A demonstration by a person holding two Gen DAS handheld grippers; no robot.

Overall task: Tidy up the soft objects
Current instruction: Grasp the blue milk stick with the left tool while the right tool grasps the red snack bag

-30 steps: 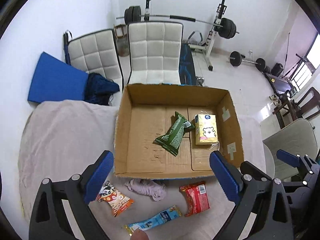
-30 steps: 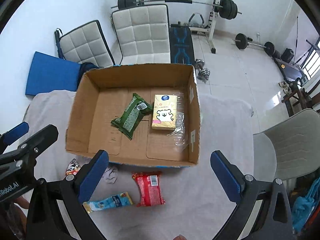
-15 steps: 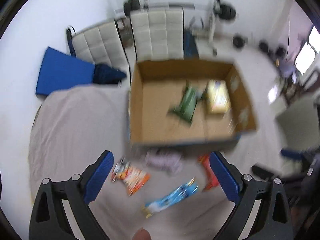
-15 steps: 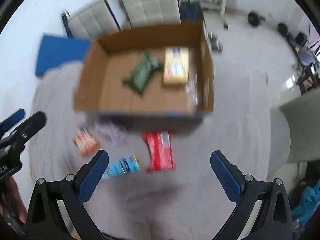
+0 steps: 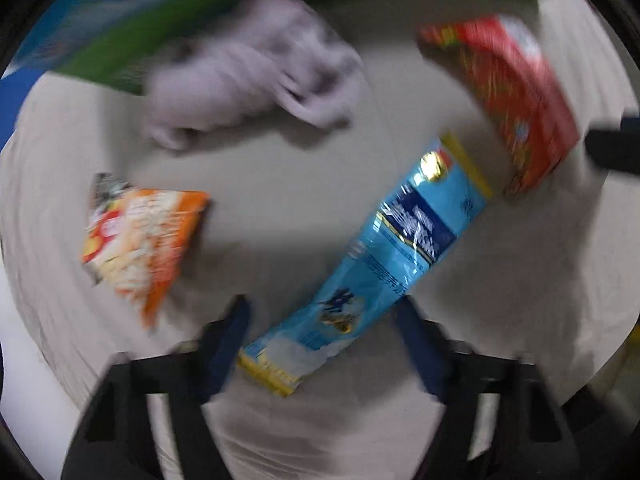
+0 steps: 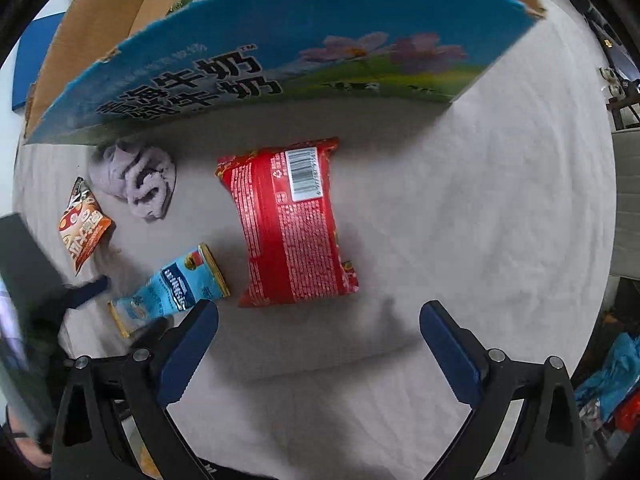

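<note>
I count four loose items on the surface (image 6: 460,200): one red packet (image 6: 292,224), one blue packet (image 6: 172,288), one orange packet (image 6: 84,236), one purple cloth (image 6: 136,176). One cardboard box (image 6: 280,48).

the table (image 6: 460,216) wears a matt beige cloth, softly wrinkled. the red packet (image 6: 292,224) is glossy plastic film with a white printed label. the blue packet (image 5: 396,248) is shiny foil-like film that catches the light, yellow at its ends. the orange packet (image 6: 84,236) is glossy film too. the lilac cloth (image 6: 138,178) is a soft, matt, crumpled knit. the box (image 6: 256,52) is plain brown cardboard inside, smooth printed paper outside. the gripper pads (image 6: 188,354) look matt blue, on black plastic arms.
</note>
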